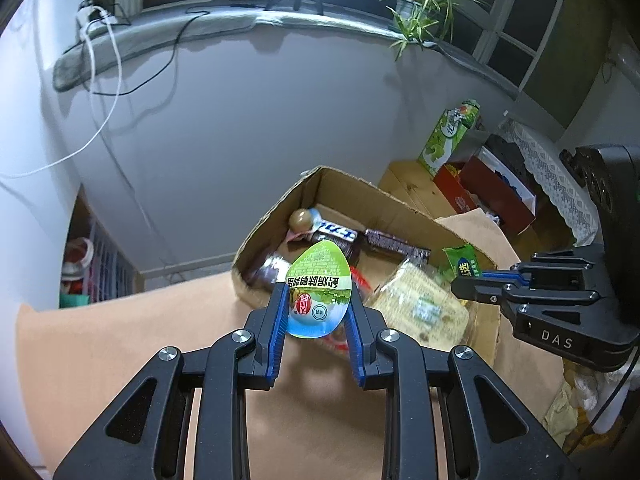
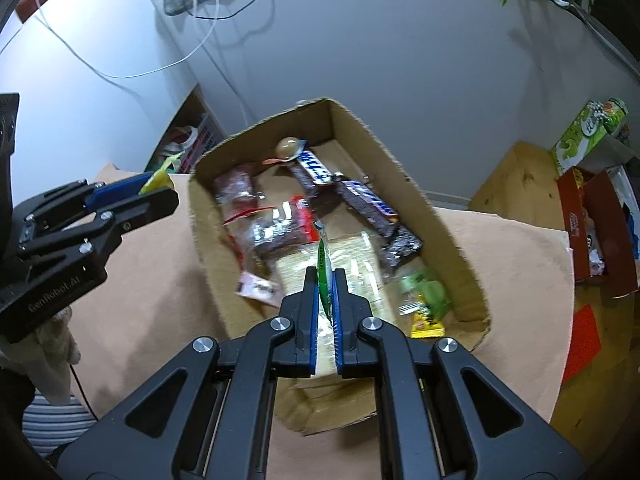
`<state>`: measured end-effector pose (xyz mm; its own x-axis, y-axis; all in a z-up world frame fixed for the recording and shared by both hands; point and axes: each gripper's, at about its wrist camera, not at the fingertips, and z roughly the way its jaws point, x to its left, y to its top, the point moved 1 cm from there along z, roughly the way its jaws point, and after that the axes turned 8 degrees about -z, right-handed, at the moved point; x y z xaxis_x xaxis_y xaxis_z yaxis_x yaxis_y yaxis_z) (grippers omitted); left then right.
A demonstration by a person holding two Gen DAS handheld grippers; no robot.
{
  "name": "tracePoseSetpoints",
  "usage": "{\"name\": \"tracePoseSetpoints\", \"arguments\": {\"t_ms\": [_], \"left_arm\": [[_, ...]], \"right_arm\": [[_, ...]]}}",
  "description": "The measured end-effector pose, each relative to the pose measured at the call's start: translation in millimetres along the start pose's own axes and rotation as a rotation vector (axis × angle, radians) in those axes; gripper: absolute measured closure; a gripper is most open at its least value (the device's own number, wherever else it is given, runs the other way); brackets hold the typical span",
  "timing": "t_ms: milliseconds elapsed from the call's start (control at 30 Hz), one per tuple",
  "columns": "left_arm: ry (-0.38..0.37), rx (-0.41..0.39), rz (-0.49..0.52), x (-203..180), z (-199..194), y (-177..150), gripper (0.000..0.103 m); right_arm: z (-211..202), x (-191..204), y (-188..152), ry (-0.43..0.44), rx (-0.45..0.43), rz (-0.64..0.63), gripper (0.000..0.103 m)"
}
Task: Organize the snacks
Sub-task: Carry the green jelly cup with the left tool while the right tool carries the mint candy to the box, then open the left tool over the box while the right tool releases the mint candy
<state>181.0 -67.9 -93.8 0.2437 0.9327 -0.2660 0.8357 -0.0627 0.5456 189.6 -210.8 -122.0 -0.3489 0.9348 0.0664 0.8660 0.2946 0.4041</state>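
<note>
Left gripper (image 1: 318, 300): clamped on an egg-shaped snack pack (image 1: 319, 290) with a green and white printed lid; the blue pads press on its two sides, and the pack is held in the air in front of the cardboard box (image 1: 276, 220).
Right gripper (image 2: 325, 294): closed tight on a thin green packet (image 2: 322, 264), seen edge-on between the blue pads, held above the open box.
Same grippers from the other side: in the left wrist view the right gripper (image 1: 472, 282) shows at the right with the green packet (image 1: 464, 266) sticking out of its tip; in the right wrist view the left gripper (image 2: 156, 190) shows at the left with a yellowish edge of its pack at the tip.
Cardboard box: open-topped, standing on a tan table surface (image 1: 120, 344).
Box contents: two dark chocolate bars (image 2: 316, 174) near the far wall, a small round brown sweet (image 2: 289, 147) at the far corner, a pale cracker pack (image 2: 352, 276) near the middle, a dark red-trimmed pack (image 2: 280, 228), and green and yellow packets (image 2: 426, 300) by the right wall.
Beside the table: a red box (image 2: 592, 224) and a green carton (image 2: 580, 136) at the right.
</note>
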Motion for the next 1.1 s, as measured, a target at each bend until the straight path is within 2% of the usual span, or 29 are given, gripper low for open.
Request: {"name": "tracePoseSetpoints", "arguments": {"t_ms": [300,533,700,733,800,833,867,900,1100], "left_arm": [[-0.006,0.018,0.015,-14.4,21.2,15.8,0.078],[-0.013,0.055,0.037,-21.8,33.9,14.3,0.078],[-0.010,0.046,0.043,-25.3,33.3,14.7,0.077],[-0.009,0.043,0.044,-25.7,32.8,14.5,0.077],[-0.005,0.043,0.044,-26.4,33.1,14.0,0.076],[-0.001,0.046,0.043,-26.4,33.1,14.0,0.073],[0.002,0.046,0.041,-26.0,33.0,14.2,0.068],[0.000,0.044,0.041,-25.8,31.7,14.3,0.065],[0.006,0.011,0.037,-25.5,20.0,14.1,0.064]], "right_arm": [[14.9,-21.9,-0.4,-0.024,0.027,0.017,0.097],[23.6,-32.5,-7.2,-0.019,0.044,0.035,0.097],[22.9,-35.0,-8.4,-0.018,0.038,0.045,0.097],[22.8,-35.0,-8.3,-0.019,0.039,0.045,0.094],[20.9,-34.4,-8.8,-0.025,0.033,0.043,0.078],[19.9,-34.3,-9.1,-0.027,0.028,0.042,0.064],[18.5,-33.5,-9.4,-0.031,0.022,0.040,0.059],[17.3,-33.0,-9.4,-0.032,0.017,0.039,0.059],[6.7,-28.7,-11.7,-0.025,-0.007,0.049,0.059]]}}
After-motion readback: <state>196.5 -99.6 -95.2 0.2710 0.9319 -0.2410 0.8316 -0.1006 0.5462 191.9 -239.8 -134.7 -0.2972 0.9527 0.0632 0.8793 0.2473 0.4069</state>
